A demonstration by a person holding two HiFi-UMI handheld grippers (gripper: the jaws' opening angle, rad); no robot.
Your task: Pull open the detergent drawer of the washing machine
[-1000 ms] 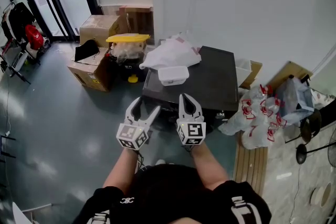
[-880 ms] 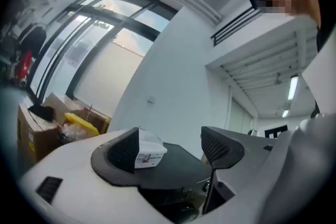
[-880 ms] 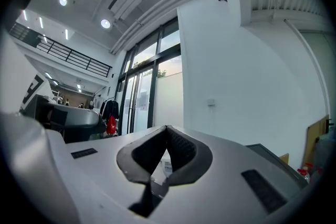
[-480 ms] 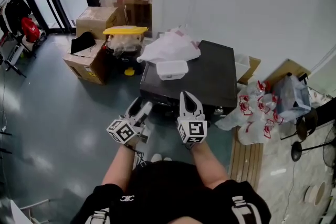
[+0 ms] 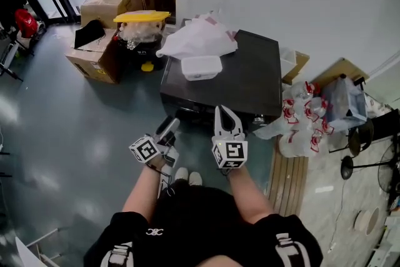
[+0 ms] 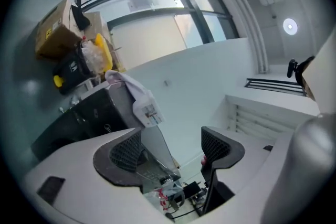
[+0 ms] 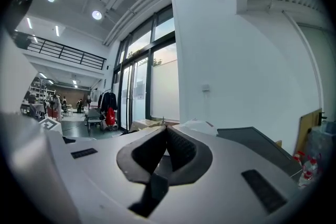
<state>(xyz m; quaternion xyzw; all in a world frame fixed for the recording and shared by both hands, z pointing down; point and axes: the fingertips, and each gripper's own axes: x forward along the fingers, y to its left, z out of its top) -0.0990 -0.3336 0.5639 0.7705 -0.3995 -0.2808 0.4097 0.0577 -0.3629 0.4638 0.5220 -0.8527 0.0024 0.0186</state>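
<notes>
- Head view: The washing machine (image 5: 240, 84) is a dark box. It stands by the white wall, at 12 o'clock from both tongs.
- Its dark front faces the person. The detergent drawer is somewhere on that front, but it is too small and dark to pick out.
- A white tub (image 5: 201, 67) sits on top of the machine. A white bag (image 5: 199, 40) lies at the tub's 12 o'clock.
- A bin with a yellow lid (image 5: 142, 15) is at 10 o'clock from the machine. Two cardboard boxes (image 5: 94, 58) are farther that way.
- A heap of clear bags with red print (image 5: 303, 128) lies at 4 o'clock from the machine.
- The left gripper (image 5: 169, 127) is low, close in front of the machine and tipped to one side. It touches nothing.
- The right gripper (image 5: 225, 112) is at its 3 o'clock and points at 12 o'clock, just in front of the machine.
- Left gripper view: The left gripper's (image 6: 172, 147) tongs are spread wide, and only air is between them.
- The picture is tilted. The washing machine (image 6: 89, 113) is at 9 o'clock from the tongs, with the white bag (image 6: 137, 93) on top.
- The yellow lid (image 6: 106, 52) and a cardboard box (image 6: 52, 34) are at 10 o'clock.
- Right gripper view: The right gripper's (image 7: 167, 145) tongs are pressed together with nothing in them.
- The flat dark top of the washing machine (image 7: 257, 143) shows at 3 o'clock. Tall glass doors (image 7: 139, 92) are at 11 o'clock.
</notes>
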